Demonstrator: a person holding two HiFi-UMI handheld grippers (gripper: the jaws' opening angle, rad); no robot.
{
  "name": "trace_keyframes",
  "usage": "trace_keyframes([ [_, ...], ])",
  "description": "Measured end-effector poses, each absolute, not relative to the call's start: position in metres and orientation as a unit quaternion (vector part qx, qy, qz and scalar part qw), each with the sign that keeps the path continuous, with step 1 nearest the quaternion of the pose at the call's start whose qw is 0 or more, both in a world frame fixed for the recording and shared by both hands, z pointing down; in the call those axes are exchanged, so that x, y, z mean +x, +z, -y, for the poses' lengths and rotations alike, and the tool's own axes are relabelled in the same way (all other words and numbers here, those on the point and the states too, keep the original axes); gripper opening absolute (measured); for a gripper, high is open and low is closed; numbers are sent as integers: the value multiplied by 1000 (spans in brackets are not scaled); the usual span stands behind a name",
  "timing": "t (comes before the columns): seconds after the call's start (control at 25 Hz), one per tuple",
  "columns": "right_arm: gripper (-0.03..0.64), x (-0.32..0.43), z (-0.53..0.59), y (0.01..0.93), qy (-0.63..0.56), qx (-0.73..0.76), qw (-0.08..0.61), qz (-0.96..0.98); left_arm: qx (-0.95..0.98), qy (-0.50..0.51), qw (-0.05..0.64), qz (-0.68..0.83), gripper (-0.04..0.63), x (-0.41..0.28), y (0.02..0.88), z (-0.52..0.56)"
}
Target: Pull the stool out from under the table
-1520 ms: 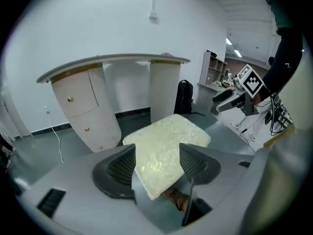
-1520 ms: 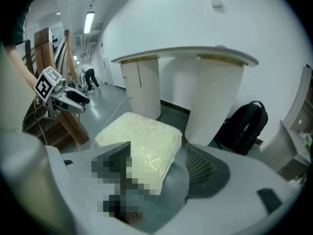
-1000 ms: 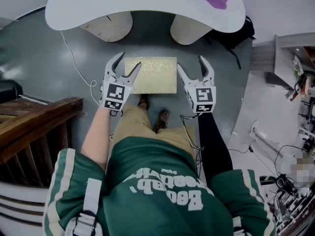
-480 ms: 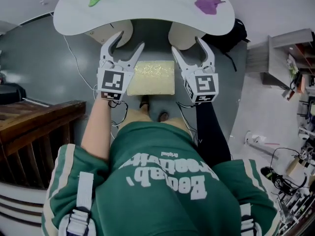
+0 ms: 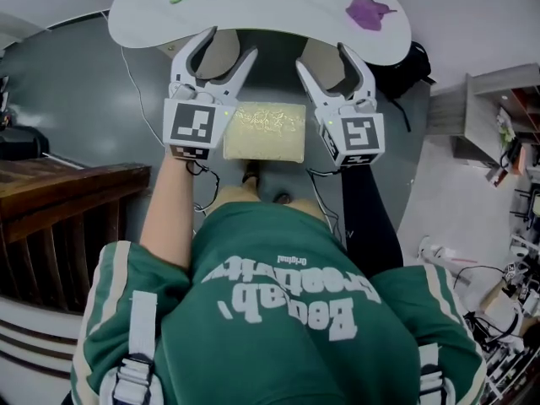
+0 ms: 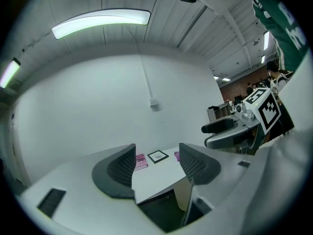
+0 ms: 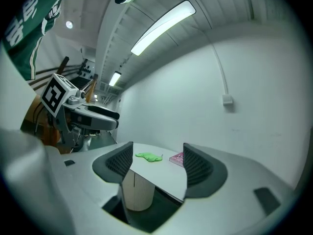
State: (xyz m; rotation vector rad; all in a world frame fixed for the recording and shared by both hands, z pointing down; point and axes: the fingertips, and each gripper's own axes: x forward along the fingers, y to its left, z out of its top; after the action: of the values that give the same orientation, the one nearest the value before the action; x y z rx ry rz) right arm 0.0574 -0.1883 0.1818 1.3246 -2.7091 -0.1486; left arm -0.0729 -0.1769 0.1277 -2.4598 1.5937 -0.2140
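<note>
Stool (image 5: 263, 132) stands on the floor just near of the white table (image 5: 253, 7), clear of its edge, with the seat's long axis running left-right. I hold the left gripper (image 5: 228, 45) and right gripper (image 5: 322, 55) raised at either side of it. Left jaws are wide apart and empty. Right jaws have just been closing a little, are apart, and have nothing between them.

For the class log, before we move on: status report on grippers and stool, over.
Left gripper open, empty. Right gripper open, empty, jaws just closing slightly. Stool out from under table, not gripped. Person's shoes close behind it.
</note>
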Motion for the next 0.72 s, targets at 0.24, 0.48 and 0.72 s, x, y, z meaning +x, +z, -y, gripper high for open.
trace_keyframes([
  [0.24,276,54,168,176,-61,439,57,895,-832,-66,114,-539,296,-76,119,155],
  [0.48,6,64,168,171,-80,437,56,894,-816,-51,123,-562,40,-75,113,161],
  [0.72,6,62,151,172,-84,433,54,896,-814,-51,126,-565,14,-73,117,145],
])
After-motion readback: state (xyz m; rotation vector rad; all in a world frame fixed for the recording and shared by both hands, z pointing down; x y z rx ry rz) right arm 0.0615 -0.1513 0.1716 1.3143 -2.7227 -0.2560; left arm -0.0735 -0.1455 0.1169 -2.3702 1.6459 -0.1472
